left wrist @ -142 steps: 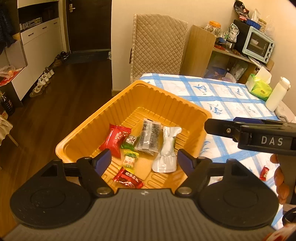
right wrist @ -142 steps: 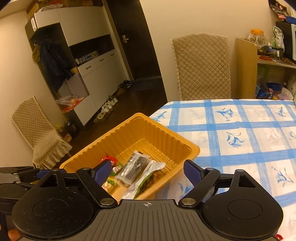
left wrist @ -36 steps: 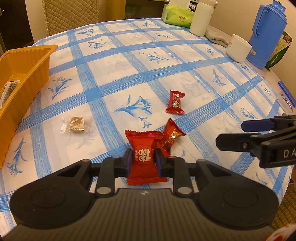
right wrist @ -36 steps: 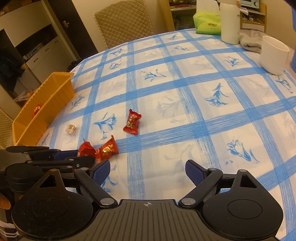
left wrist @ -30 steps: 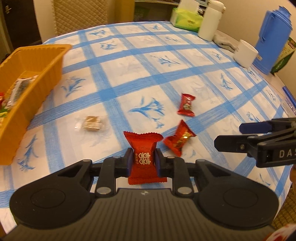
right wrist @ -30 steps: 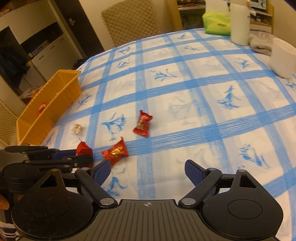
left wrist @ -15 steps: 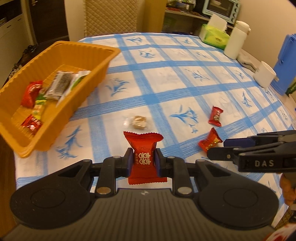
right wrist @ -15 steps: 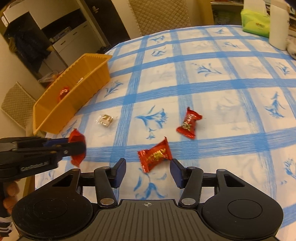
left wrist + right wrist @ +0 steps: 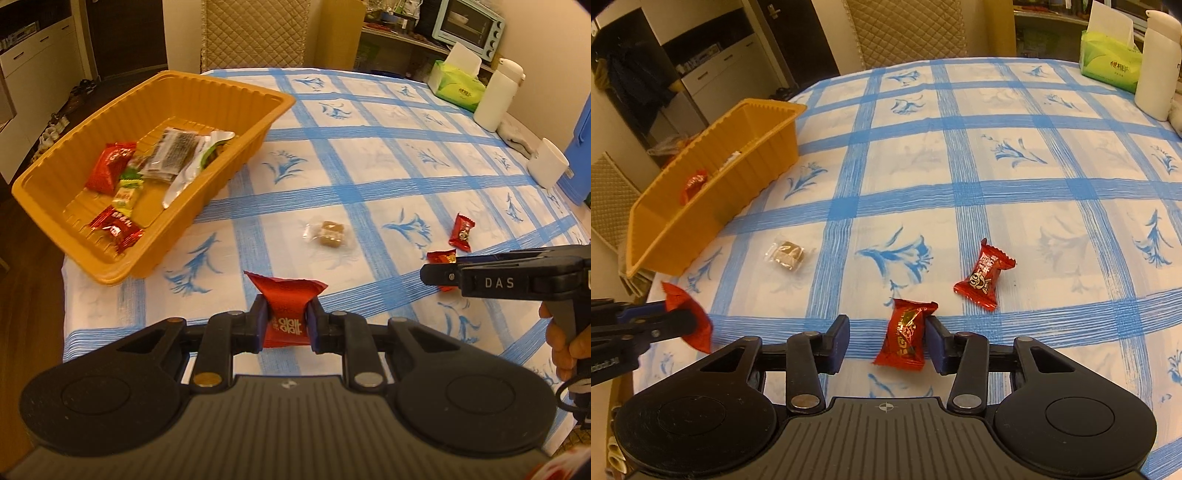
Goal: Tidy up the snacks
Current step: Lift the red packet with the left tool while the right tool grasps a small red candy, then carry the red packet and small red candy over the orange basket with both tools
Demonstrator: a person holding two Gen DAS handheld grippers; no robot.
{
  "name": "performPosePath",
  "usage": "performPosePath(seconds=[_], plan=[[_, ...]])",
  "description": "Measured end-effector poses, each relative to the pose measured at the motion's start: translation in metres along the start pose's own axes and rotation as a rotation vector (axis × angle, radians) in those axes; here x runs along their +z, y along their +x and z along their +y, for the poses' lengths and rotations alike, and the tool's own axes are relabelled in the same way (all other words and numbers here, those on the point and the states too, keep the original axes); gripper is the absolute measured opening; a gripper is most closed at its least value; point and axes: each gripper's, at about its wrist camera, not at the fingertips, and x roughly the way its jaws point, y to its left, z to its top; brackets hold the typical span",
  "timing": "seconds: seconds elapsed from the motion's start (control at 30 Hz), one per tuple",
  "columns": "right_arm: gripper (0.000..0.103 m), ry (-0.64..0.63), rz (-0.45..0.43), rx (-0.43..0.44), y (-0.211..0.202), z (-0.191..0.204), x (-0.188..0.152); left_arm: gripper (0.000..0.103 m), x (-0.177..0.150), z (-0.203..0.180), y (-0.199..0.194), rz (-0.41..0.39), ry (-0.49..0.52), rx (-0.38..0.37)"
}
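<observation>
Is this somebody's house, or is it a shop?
Most likely a home, in the dining area. The table has a blue checked tablecloth, a padded chair stands behind it, a toaster oven sits on a shelf, and shoes are lined up by the door.

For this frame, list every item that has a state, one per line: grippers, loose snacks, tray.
Left gripper: shut on a red packet, held off the table.
Right gripper: jaws just closing, gold-print candy between them; right pad touches, left pad apart.
Cartoon candy: lying loose on the cloth.
Clear-wrapped brown sweet: lying loose near the tray.
Orange tray: upright at the table edge, partly filled with snacks.
</observation>
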Motion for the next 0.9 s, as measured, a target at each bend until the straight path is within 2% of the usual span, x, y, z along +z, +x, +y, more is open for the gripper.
performPosePath(seconds=[0.13, 0.27, 0.9], plan=[[0.041, -0.017, -0.013, -0.024, 0.002, 0.004, 0.001, 0.02, -0.003, 0.006, -0.002, 0.002, -0.006, 0.004], [0.023, -0.041, -0.027, -0.059, 0.004, 0.006, 0.001, 0.02, -0.004, 0.01, -0.003, 0.001, -0.007, 0.004], [0.02, -0.087, -0.05, -0.056, -0.004, 0.016, -0.007, 0.019, -0.007, 0.015, -0.014, -0.013, -0.003, 0.002]])
